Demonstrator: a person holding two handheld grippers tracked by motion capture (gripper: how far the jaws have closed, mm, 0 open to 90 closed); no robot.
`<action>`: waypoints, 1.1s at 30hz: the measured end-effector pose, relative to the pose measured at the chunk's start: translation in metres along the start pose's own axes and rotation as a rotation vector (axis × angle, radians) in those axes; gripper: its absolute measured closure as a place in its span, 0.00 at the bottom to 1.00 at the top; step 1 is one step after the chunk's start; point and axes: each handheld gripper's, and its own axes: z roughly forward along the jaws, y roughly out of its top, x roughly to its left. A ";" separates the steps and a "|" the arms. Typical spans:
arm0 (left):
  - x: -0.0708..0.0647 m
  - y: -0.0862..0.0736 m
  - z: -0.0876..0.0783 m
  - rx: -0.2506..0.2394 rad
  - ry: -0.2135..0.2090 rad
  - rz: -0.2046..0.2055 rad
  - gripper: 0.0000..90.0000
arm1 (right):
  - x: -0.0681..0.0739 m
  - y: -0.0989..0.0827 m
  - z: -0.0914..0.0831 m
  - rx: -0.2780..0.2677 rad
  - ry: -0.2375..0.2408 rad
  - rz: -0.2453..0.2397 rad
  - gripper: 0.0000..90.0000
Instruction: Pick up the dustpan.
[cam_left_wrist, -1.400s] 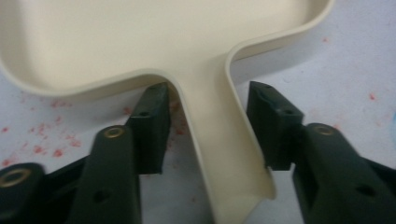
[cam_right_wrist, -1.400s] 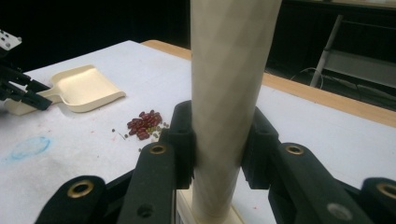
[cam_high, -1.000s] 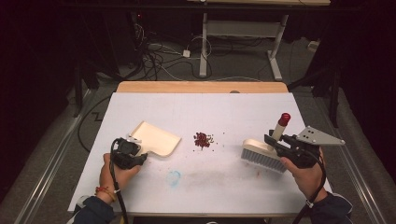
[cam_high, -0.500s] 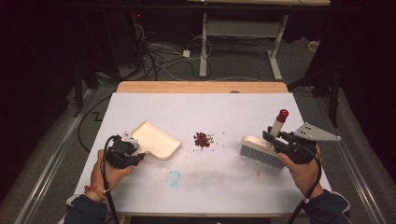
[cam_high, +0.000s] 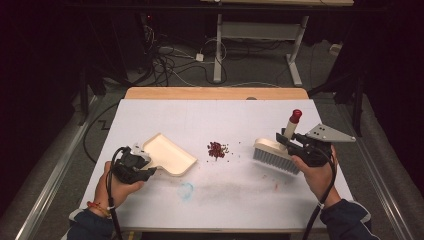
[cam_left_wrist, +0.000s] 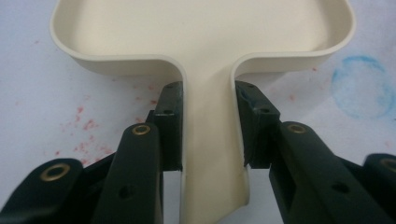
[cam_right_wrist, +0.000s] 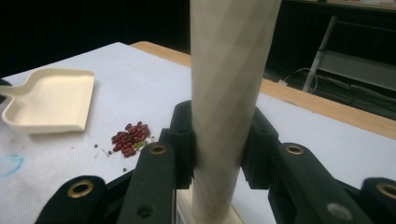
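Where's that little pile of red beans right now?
In the high view the beans lie loose near the middle of the white table, apart from both tools: the dustpan is to their left, the brush to their right.

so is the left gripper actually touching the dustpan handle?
Touching. Left gripper view: the left gripper has both pads pressed flat against the dustpan handle, no gap.

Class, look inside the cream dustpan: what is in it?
Nothing visible: the dustpan's tray looks bare in the high view, and the red beans lie apart on the white table. The left gripper view cuts off its far edge.
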 end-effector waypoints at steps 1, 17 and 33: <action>-0.002 0.000 0.000 0.005 -0.002 0.009 0.71 | 0.000 0.000 0.000 0.000 0.000 0.000 0.78; -0.014 -0.001 -0.003 0.026 -0.044 0.072 0.71 | -0.007 0.019 0.033 -0.007 -0.016 0.016 0.78; -0.022 -0.003 -0.003 0.035 -0.060 0.103 0.71 | -0.005 0.025 0.059 0.012 -0.035 0.015 0.78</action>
